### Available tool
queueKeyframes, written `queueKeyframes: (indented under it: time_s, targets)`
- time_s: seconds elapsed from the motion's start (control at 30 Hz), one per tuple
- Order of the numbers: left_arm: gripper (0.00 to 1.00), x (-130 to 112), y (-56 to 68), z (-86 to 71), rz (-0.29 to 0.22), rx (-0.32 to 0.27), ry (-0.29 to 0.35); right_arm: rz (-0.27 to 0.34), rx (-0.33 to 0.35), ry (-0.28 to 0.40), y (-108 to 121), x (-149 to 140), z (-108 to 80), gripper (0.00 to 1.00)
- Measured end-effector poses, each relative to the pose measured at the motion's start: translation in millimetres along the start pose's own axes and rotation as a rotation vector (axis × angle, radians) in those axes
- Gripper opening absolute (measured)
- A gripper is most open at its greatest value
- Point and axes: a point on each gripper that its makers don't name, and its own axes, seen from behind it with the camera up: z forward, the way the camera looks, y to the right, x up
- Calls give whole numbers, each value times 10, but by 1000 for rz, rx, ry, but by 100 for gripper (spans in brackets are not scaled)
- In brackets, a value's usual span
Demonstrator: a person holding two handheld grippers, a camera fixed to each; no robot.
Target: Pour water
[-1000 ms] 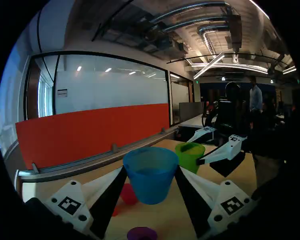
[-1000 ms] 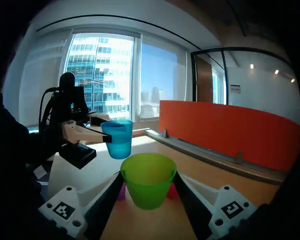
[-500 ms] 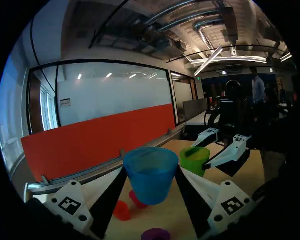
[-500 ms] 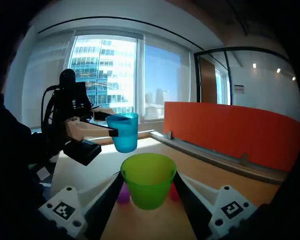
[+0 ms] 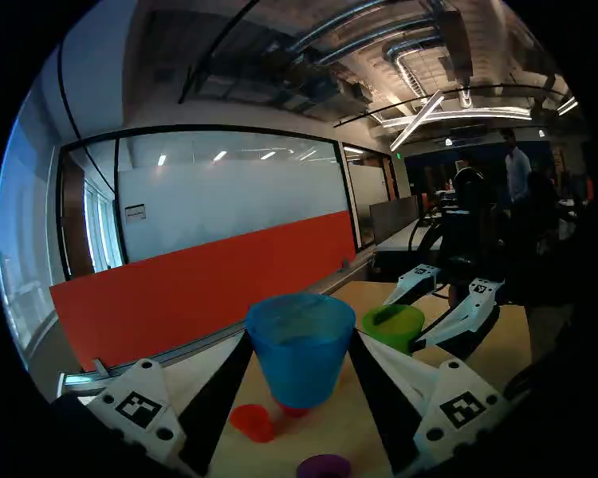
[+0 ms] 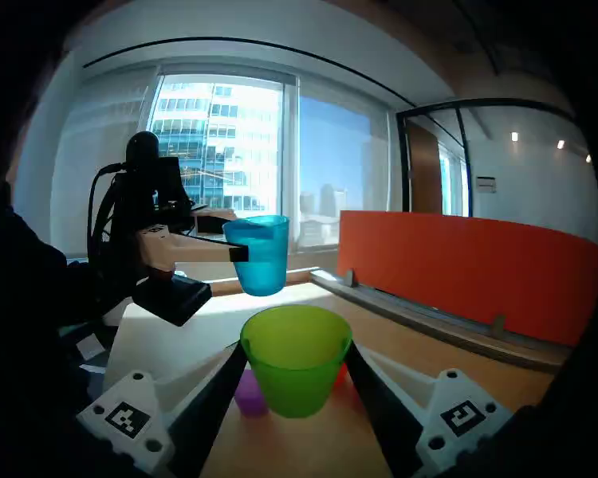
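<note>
My left gripper is shut on a translucent blue cup that stands upright with water in it. In the right gripper view the same blue cup hangs high above the table in the left gripper, up and left of the green cup. My right gripper is shut on a green cup, upright with its mouth open upward. In the left gripper view the green cup sits lower and to the right, held by the right gripper.
Small cups lie on the wooden table below: an orange one, a red one and a purple one. The purple cup sits under the green cup. An orange partition borders the table. People stand far off.
The blue cup has risen and moved closer over the green cup in the right gripper view. Both cups stay gripped and upright. The small cups below have shifted in both views.
</note>
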Motion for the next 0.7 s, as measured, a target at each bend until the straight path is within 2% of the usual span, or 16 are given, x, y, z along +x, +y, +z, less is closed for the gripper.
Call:
queueKeyframes:
  time_s: [0.7]
  targets:
    - [85, 28, -145, -62, 19, 26, -5, 8, 28, 23, -53, 39, 196, 91]
